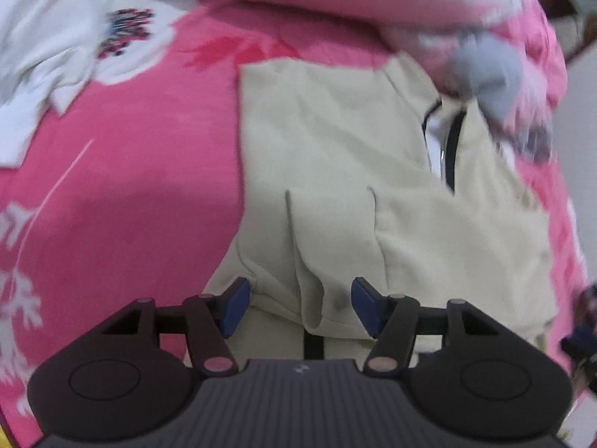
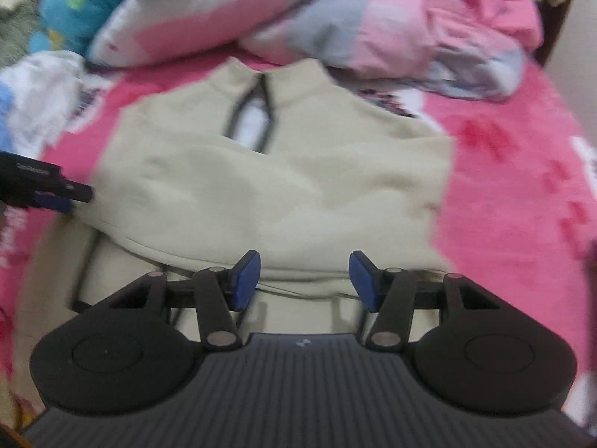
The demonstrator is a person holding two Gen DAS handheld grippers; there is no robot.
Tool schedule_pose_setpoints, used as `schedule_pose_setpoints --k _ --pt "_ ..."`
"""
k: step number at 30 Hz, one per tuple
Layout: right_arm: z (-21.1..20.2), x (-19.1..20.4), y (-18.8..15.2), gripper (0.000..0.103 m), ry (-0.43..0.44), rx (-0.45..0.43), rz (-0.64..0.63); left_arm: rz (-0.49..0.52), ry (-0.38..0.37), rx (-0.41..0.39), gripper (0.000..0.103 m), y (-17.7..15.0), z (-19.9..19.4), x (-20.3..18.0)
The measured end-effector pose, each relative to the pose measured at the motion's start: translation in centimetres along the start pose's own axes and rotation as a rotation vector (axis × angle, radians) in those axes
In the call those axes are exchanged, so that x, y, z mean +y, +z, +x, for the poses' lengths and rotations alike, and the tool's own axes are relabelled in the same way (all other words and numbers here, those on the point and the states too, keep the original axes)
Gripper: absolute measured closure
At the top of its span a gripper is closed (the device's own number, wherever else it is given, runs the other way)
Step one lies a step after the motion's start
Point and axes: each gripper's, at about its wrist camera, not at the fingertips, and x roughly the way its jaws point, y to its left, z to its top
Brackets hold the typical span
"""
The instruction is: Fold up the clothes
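Cream zip-neck sweatshirt (image 2: 268, 186) half folded on the bed (image 2: 503, 205)

Bottom's flipped up, final fold left; left tongs (image 1: 297, 308) and right tongs (image 2: 305, 280) both spread, holding nothing.

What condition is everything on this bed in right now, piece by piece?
Cream pullover: lying flat, partly folded, neck zip open.
Left hand-held gripper: open, cream cloth between its pads, not pinched.
Right hand-held gripper: open, over the pullover's near edge.
White garment: crumpled, unfolded.
Pink quilt: bunched behind the pullover.
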Motion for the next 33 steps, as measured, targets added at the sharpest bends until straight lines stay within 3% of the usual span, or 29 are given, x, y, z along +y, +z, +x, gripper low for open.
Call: schedule_pose_setpoints --k 5,9,14,17,21,25,26,27,28,30,33 --pt "-0.7 -2.4 -1.0 0.051 -0.099 0.001 0.071 0.028 -0.007 0.033 0.044 0.4 -1.5 0.0" --pt "-0.5 -4.4 -1.8 0.051 -0.114 0.008 0.118 0.022 0.022 0.004 0.044 -0.3 -4.7 0.5" --pt "0.9 -5.4 -1.6 0.051 -0.151 -0.001 0.04 0.027 -0.013 0.009 0.043 0.9 -2.6 -0.8" --pt "2.3 -5.8 -1.4 0.051 -0.177 0.019 -0.044 0.047 0.019 0.046 0.046 1.8 0.7 -1.5" --pt "3.9 -6.4 -1.3 0.053 -0.217 0.049 -0.18 0.081 0.071 0.075 0.058 2.2 3.5 -2.2" --pt "6.5 -7.3 -1.6 0.055 -0.208 0.092 -0.282 0.091 0.129 0.034 0.085 1.6 3.7 -2.3" --pt "6.9 -7.6 -1.6 0.06 -0.196 0.098 -0.282 0.09 0.139 0.022 0.09 1.5 3.7 -2.3" --pt "7.4 -7.9 -1.6 0.083 -0.184 0.103 -0.281 0.083 0.139 0.007 0.094 1.5 3.6 -2.3" --pt "7.8 -8.2 -1.6 0.093 -0.172 0.108 -0.28 0.074 0.141 -0.009 0.095 1.5 3.2 -2.4" --pt "8.4 -8.7 -1.6 0.093 -0.152 0.111 -0.28 0.056 0.146 -0.042 0.096 1.6 2.4 -2.7" --pt "5.2 -8.0 -1.7 0.093 -0.182 0.016 -0.275 0.064 0.16 -0.158 0.096 2.2 0.1 -3.5"
